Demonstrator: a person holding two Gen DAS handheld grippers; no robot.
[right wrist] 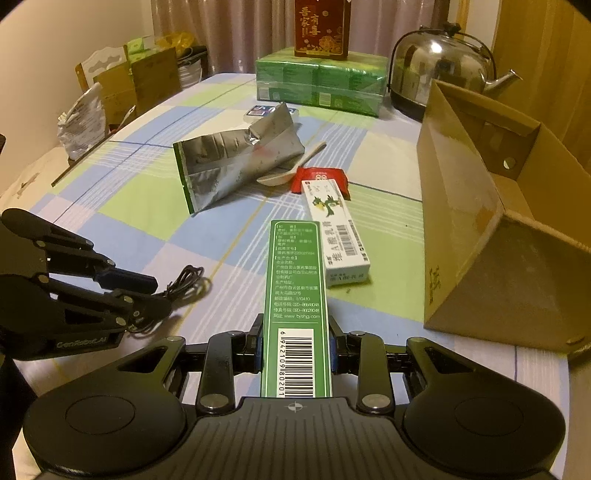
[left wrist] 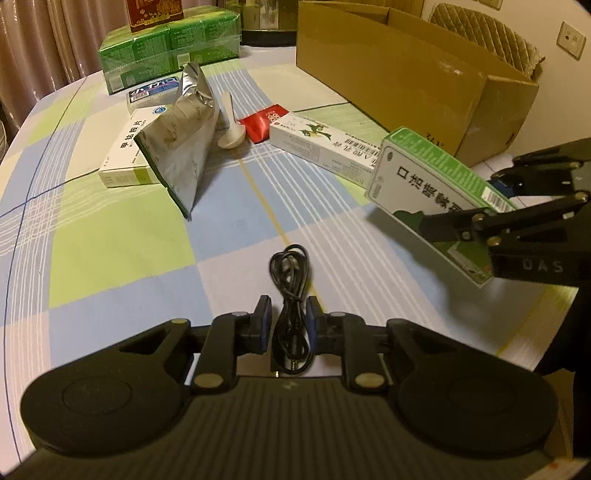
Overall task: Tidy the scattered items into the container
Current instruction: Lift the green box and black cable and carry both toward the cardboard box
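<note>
My left gripper point(left wrist: 290, 317) is shut on a coiled black cable point(left wrist: 290, 273), low over the checked tablecloth; the right wrist view has that gripper point(right wrist: 160, 295) and cable point(right wrist: 184, 284) at the left. My right gripper point(right wrist: 295, 332) is shut on a long green-and-white medicine box point(right wrist: 295, 280), held off the table and pointing ahead. The left wrist view shows this gripper point(left wrist: 461, 201) and box point(left wrist: 432, 177) at the right. The open cardboard box point(right wrist: 480, 221) stands to the right of the held box, and appears at the back right point(left wrist: 406, 74) in the left wrist view.
On the cloth lie a silver foil bag point(right wrist: 236, 166), a white spoon point(right wrist: 291, 170), a red packet point(right wrist: 321, 177), a white ointment box point(right wrist: 340, 236) and a white medicine box point(left wrist: 125, 155). Behind stand green packs point(right wrist: 317, 81), a red carton point(right wrist: 321, 29) and a steel kettle point(right wrist: 439, 62).
</note>
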